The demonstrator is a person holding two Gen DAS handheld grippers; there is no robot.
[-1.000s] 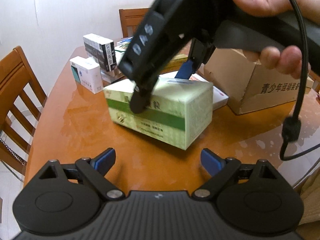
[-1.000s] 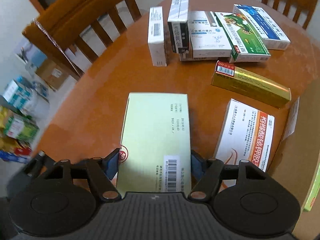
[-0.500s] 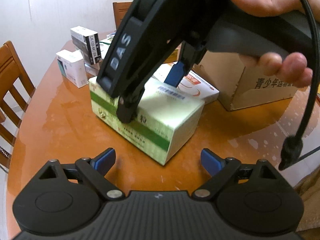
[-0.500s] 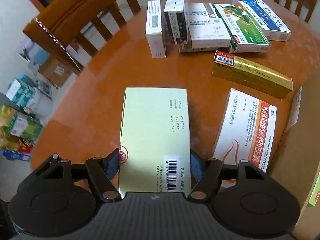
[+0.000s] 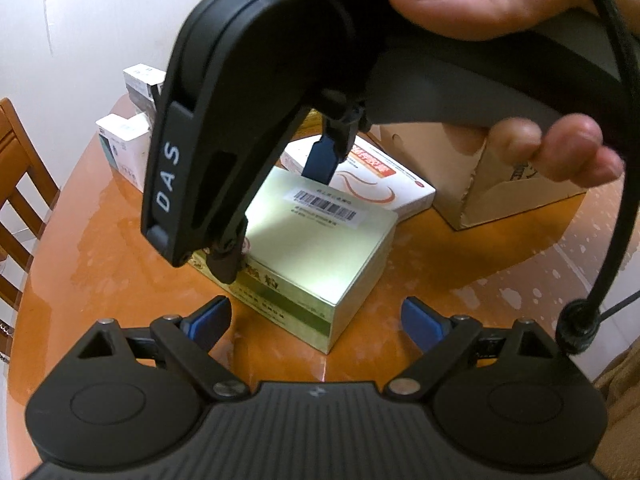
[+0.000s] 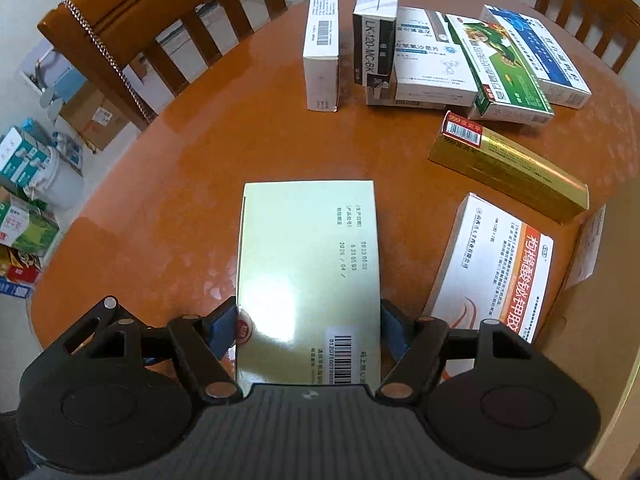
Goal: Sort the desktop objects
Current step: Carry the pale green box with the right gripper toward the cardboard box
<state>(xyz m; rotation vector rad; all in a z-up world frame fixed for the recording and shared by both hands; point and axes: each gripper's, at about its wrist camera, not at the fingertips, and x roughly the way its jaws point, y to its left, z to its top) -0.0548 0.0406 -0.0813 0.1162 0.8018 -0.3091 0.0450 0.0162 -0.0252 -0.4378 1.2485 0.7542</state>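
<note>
Glossy orange-brown wood, the round table [image 6: 248, 152] fills both views, with slatted chairs at its edge. At lower centre of the right wrist view the pale green box [image 6: 308, 272], smooth matte card with sharp corners and a barcode label, rests on the table between the blue pads of the right gripper [image 6: 308, 330], which grasp its two long sides. Low in the left wrist view, the left gripper [image 5: 316, 318] hangs released and empty just before the box's near corner. Judging by this, the box is being placed; next comes releasing it squarely, clear of the orange-striped white carton [image 6: 496, 276] beside it.
</note>
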